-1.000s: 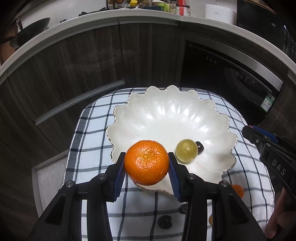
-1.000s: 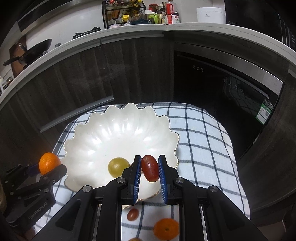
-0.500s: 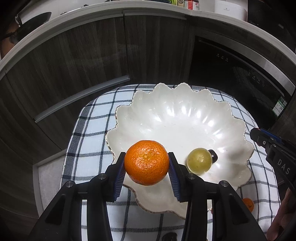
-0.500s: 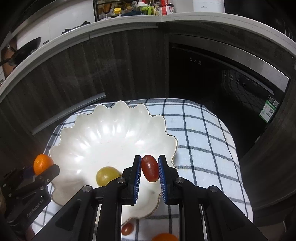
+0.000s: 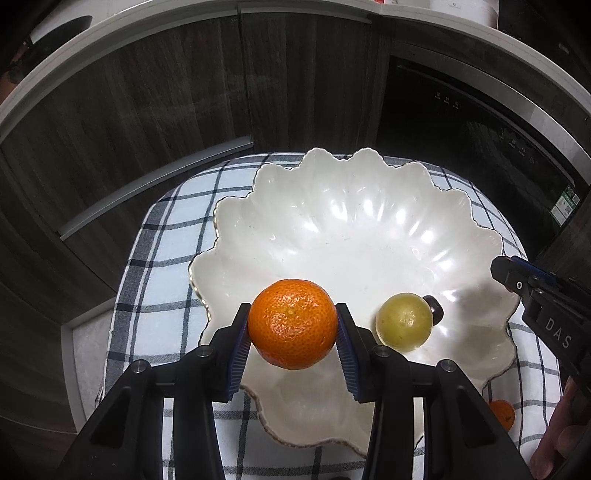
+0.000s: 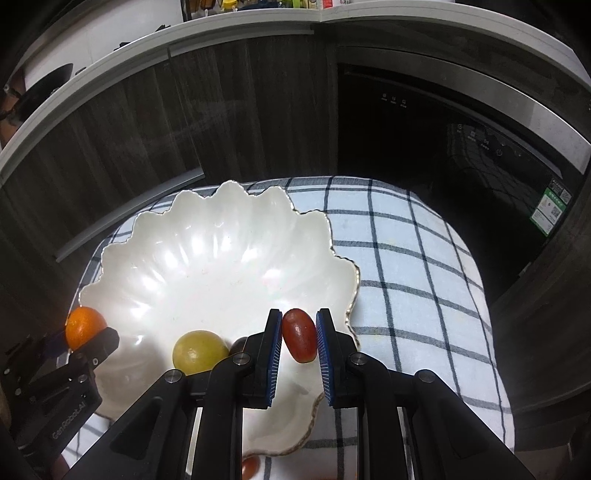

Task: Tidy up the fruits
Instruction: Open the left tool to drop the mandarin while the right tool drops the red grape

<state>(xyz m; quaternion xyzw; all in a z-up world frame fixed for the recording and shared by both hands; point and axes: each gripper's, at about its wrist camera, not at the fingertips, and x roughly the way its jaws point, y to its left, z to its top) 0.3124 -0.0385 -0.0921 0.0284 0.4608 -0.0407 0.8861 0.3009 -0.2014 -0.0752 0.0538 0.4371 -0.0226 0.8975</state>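
Above a white scalloped bowl (image 5: 332, 229) set on a blue-and-white checked cloth (image 6: 406, 266), two hand-held grippers hang with fruit in their jaws. Left gripper (image 5: 292, 334) is clamped on a mandarin (image 5: 292, 324), its blue ribbed pads pressed against either side of the fruit, which sits over the near-left part of the bowl. Right gripper (image 6: 298, 339) is closed tight on a red grape (image 6: 299, 334) — the grape stands upright between the pads, above the bowl's near-right rim.

Inside the bowl lie a green grape (image 5: 403, 326) and, touching it on its far right side, a small dark grape (image 5: 434, 310), mostly hidden behind it. On the cloth just outside the bowl's near edge, a second mandarin (image 5: 500, 413) shows in the left wrist view, partly cut off by the gripper's frame, and another red grape (image 6: 251, 466) peeks between the right gripper's arms in the right wrist view.

A person's fingers (image 5: 557, 443) appear at the lower right edge of the left wrist view, behind the right gripper's body. Dark wood-grain cabinet fronts (image 6: 240, 110) and a black built-in appliance (image 6: 424, 122) stand behind the cloth-covered surface — a pale countertop (image 6: 258, 26) runs above them.
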